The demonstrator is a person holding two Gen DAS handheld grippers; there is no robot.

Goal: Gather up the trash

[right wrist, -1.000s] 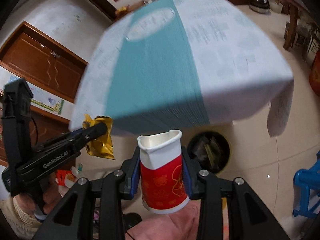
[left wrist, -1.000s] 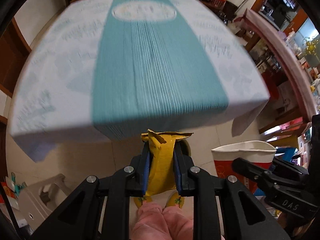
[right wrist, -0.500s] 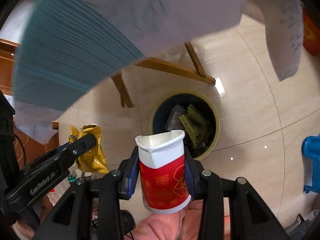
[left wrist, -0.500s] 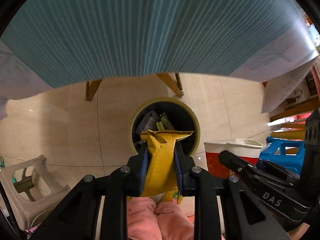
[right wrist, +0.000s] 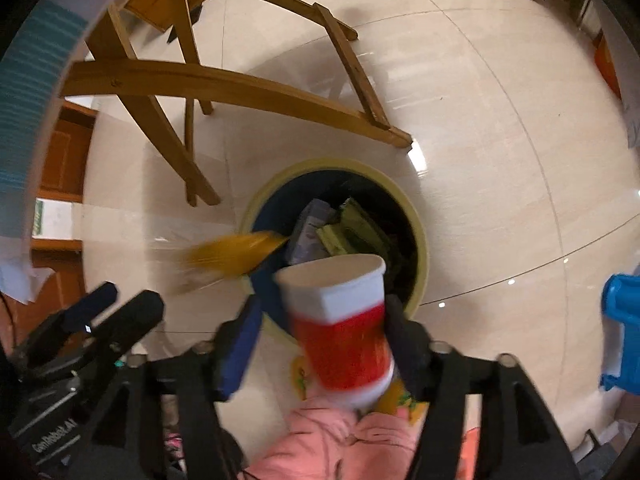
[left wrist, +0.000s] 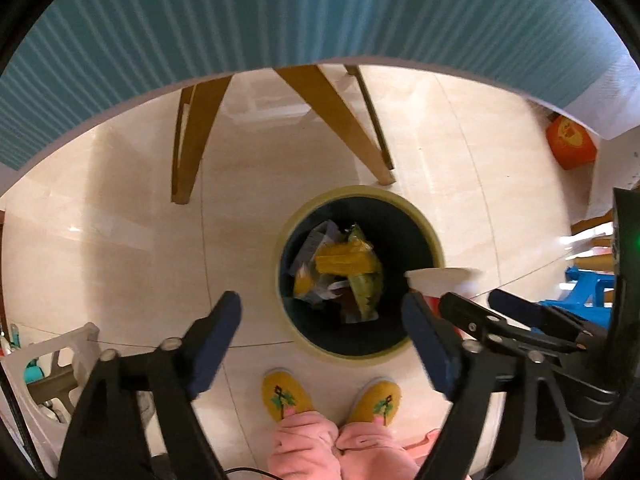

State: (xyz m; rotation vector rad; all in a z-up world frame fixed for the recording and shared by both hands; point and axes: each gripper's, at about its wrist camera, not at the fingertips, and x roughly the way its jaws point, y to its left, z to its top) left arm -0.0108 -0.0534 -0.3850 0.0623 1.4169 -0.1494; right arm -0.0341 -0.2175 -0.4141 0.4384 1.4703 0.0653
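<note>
Looking down onto glossy cream floor tiles [left wrist: 120, 240] with thin grout lines and small glints of lamp light. Standing on them, near the middle of both views, a round trash bin [left wrist: 434, 240] with a pale yellow rim and dark inside, part filled with crumpled wrappers. Just behind the bin, slanted wooden table legs [right wrist: 224, 84]; above those, the hanging edge of a teal striped tablecloth [left wrist: 280, 12] with white borders. Off to one side, a blue plastic stool [right wrist: 624, 320]; at the other, a white plastic stool [left wrist: 52, 356]. Farther back, an orange box [left wrist: 572, 142] on the floor and brown wooden panelling [right wrist: 60, 160] along the wall. At the near edge, yellow slippers [left wrist: 286, 396] and pink trouser legs [left wrist: 308, 448], toes close to the bin's rim.

Pointing down over the bin, the left gripper [left wrist: 320, 300] with jaws opening, fingers spread wide and nothing between them. Caught as a blurred streak in the right wrist view, a yellow wrapper [right wrist: 236, 256] at the bin's rim, free of both grippers.

Hanging beside it, the right gripper [right wrist: 322, 306] with jaws opening around a red and white paper cup [right wrist: 344, 340]: cup tilted, mouth toward the bin, one pad clearly apart from its wall, the other finger against it.
</note>
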